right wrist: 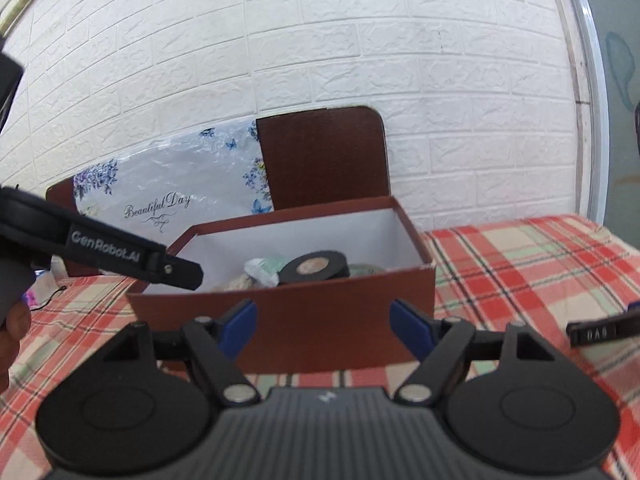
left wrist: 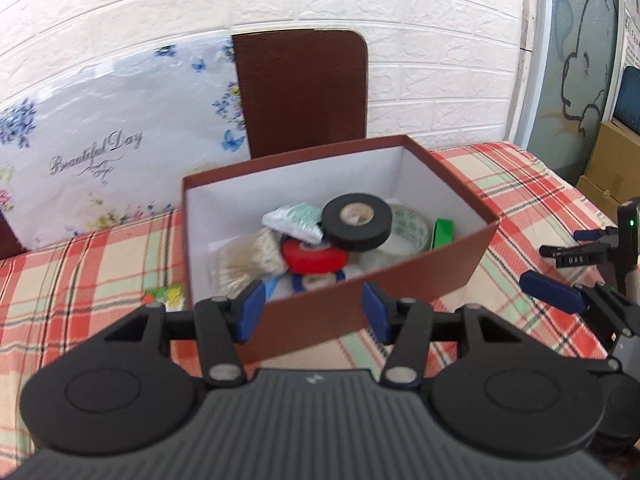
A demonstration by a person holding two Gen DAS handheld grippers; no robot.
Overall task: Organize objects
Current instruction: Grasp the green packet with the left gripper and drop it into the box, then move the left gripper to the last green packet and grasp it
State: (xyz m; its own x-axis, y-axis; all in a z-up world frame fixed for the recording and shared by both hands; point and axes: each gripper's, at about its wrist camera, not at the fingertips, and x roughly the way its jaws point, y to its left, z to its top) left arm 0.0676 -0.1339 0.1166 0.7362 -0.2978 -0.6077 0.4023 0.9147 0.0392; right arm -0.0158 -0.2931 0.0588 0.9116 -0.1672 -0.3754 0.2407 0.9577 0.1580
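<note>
A brown box with a white inside [left wrist: 452, 256] [right wrist: 280, 312] stands on the plaid tablecloth. In it lie a black tape roll [left wrist: 356, 222] [right wrist: 312, 268], a red tape roll [left wrist: 316, 258], a white packet [left wrist: 296, 220], a clear patterned tape roll [left wrist: 408, 228], a green piece [left wrist: 443, 232] and other rolls. My left gripper [left wrist: 314, 312] is open and empty, just in front of the box's near wall. My right gripper [right wrist: 324, 326] is open and empty, also before the box; it shows at the right edge of the left wrist view [left wrist: 560, 268].
A brown chair back [left wrist: 300, 88] and a flowered plastic bag [left wrist: 104, 148] stand behind the table against a white brick wall. A small coloured card [left wrist: 166, 294] lies left of the box. Cardboard boxes [left wrist: 612, 160] sit at far right.
</note>
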